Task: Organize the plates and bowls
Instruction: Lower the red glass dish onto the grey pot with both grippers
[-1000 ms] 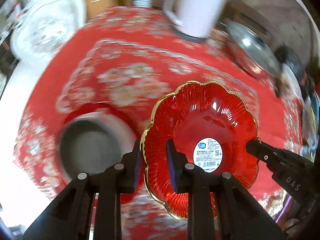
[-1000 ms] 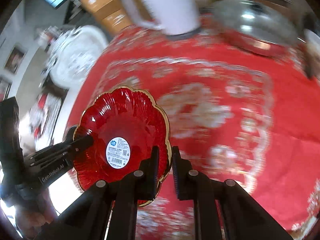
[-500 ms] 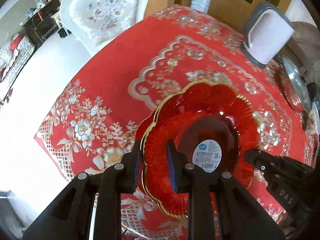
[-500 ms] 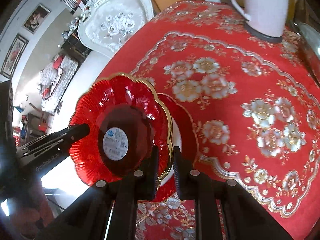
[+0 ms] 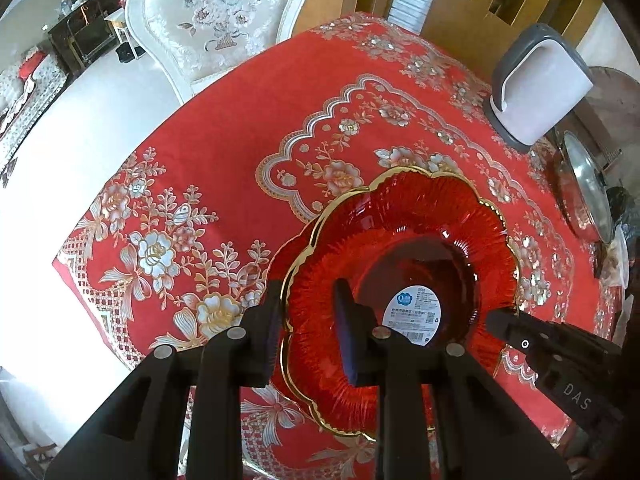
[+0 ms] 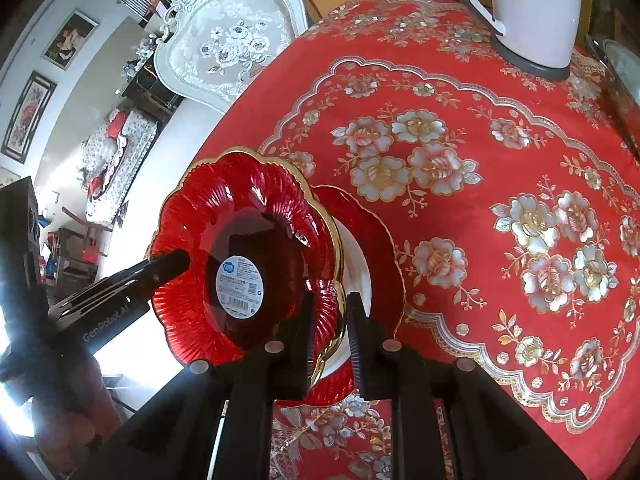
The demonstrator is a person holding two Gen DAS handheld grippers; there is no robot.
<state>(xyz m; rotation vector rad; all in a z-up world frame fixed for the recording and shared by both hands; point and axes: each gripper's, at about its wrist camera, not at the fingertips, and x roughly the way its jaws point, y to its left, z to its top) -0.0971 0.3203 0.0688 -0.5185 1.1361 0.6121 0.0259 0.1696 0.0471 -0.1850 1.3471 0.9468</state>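
A red glass bowl (image 5: 404, 240) with a scalloped gold rim and a white label inside is held between both grippers, low over the table. My left gripper (image 5: 308, 332) is shut on its left rim. My right gripper (image 6: 330, 332) is shut on the opposite rim of the bowl (image 6: 240, 216). Directly under the bowl lies a red-rimmed plate (image 6: 368, 240) with a white centre, mostly hidden; whether the bowl touches it I cannot tell. The right gripper's tip (image 5: 520, 340) and the left gripper's tip (image 6: 156, 276) each show in the other view.
The red flowered tablecloth (image 5: 240, 120) drops off at the left edge to a pale floor. A white kettle (image 5: 536, 92) stands at the far right, a steel lid (image 5: 584, 192) beside it. A white ornate chair (image 5: 216, 20) stands behind the table.
Both grippers carried the bowl from beside the plate to over it, near the table's left edge. The bowl now sits a little lower over the plate.
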